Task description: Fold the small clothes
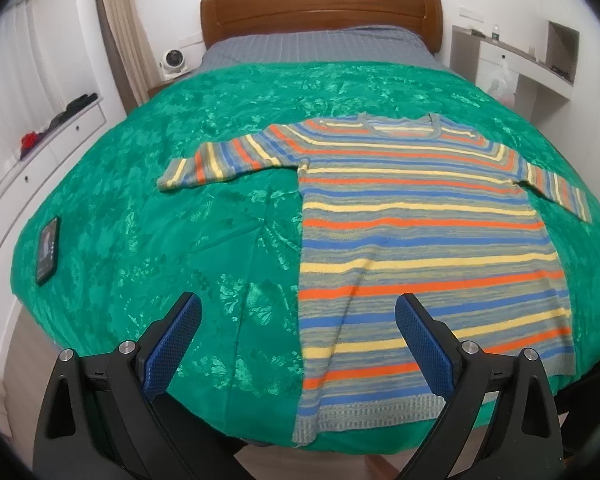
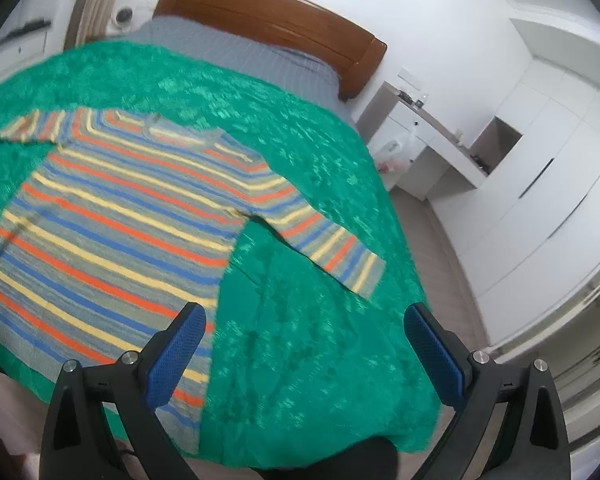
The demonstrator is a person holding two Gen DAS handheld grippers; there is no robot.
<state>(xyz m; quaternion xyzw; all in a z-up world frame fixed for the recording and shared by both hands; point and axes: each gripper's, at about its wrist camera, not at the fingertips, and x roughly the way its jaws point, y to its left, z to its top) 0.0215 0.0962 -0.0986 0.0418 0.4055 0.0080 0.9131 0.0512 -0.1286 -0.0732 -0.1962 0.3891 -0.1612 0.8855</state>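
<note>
A striped knit sweater (image 1: 420, 232) in orange, yellow, blue and grey lies flat and spread out on a green bedspread (image 1: 160, 208), both sleeves stretched sideways. It also shows in the right wrist view (image 2: 112, 216), with one sleeve (image 2: 332, 252) reaching right. My left gripper (image 1: 300, 304) is open and empty, held above the sweater's lower left hem. My right gripper (image 2: 306, 316) is open and empty, above the bedspread (image 2: 300, 340) by the sweater's lower right edge.
A black phone (image 1: 47, 250) lies on the bedspread's left edge. A wooden headboard (image 1: 320, 8) stands at the far end. White drawers (image 1: 40, 148) run along the left, a white desk (image 2: 432, 140) and wardrobe (image 2: 548, 128) on the right.
</note>
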